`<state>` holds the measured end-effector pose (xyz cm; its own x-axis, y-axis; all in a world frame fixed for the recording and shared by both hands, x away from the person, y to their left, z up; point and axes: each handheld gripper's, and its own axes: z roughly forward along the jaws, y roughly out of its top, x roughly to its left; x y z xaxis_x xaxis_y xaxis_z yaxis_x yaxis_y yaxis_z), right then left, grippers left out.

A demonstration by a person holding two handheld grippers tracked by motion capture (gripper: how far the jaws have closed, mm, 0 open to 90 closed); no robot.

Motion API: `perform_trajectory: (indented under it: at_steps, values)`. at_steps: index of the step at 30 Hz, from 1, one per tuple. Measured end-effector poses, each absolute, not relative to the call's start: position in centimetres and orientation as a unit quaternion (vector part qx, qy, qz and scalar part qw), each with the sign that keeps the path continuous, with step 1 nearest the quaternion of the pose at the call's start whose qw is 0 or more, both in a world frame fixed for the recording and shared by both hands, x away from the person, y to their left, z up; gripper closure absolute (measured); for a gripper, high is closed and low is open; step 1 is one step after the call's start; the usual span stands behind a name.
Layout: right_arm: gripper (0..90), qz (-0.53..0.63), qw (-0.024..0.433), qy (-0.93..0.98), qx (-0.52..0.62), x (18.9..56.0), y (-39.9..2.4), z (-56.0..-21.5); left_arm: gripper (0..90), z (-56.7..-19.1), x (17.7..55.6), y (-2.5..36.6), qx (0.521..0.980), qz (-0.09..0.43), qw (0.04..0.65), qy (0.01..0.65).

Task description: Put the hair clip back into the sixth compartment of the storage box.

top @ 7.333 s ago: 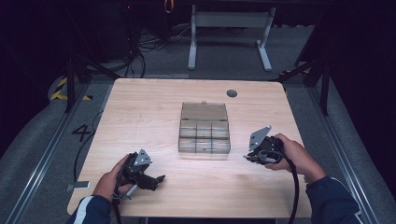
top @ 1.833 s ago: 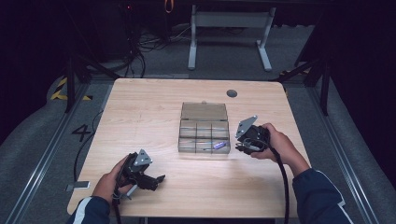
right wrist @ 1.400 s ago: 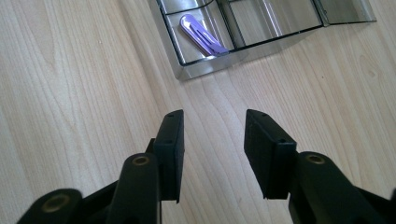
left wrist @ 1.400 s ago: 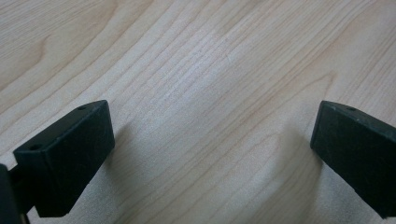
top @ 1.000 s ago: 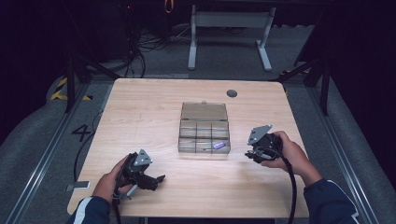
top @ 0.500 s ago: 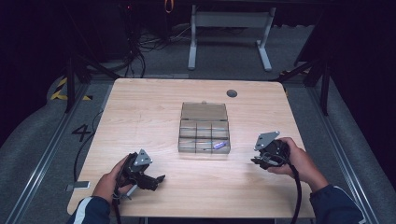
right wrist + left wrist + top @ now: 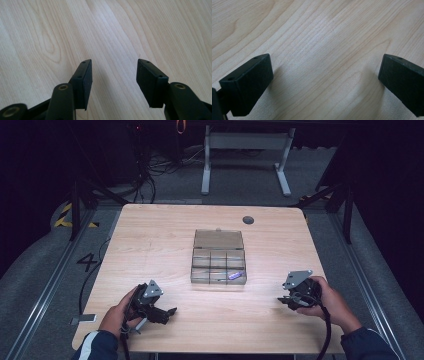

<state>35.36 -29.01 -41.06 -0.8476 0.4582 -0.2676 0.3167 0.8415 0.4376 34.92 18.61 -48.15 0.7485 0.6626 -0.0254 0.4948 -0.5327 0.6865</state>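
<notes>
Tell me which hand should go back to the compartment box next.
Right, probably. The right gripper sits nearer the side of the clear box where the small purple item lies, and its jaws, just opening, hold nothing. The left gripper rests lower left, farther from that compartment.

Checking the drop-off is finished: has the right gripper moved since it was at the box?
Yes. The right gripper has pulled back from the compartment box toward the table's near right edge, jaws opening, empty.
</notes>
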Motion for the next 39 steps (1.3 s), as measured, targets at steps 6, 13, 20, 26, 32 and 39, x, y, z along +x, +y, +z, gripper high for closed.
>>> perform_trajectory:
  at_steps: [6,13,20,26,32,39]
  values:
    - [44.7,0.197,0.187,0.938,0.214,34.6,-30.1,-41.8,0.0,-48.2,34.9,18.6,0.867,0.120,0.350,0.334]
    - [38.8,0.221,0.184,0.927,0.240,33.7,-32.0,-42.8,0.0,-48.2,34.9,18.6,0.867,0.120,0.350,0.334]
    - [32.1,0.246,0.187,0.910,0.277,33.1,-33.8,-44.1,0.0,-48.2,34.9,18.6,0.867,0.120,0.350,0.334]
    - [24.0,0.302,0.183,0.881,0.316,32.7,-35.6,-45.5,0.0,-48.2,34.9,18.6,0.867,0.120,0.350,0.334]
    - [18.4,0.366,0.171,0.845,0.352,32.5,-37.1,-46.9,0.0,-48.2,34.9,18.6,0.867,0.120,0.350,0.334]
    - [16.5,0.364,0.172,0.842,0.359,32.4,-37.2,-46.9,0.0,-48.2,34.9,18.6,0.867,0.120,0.350,0.334]
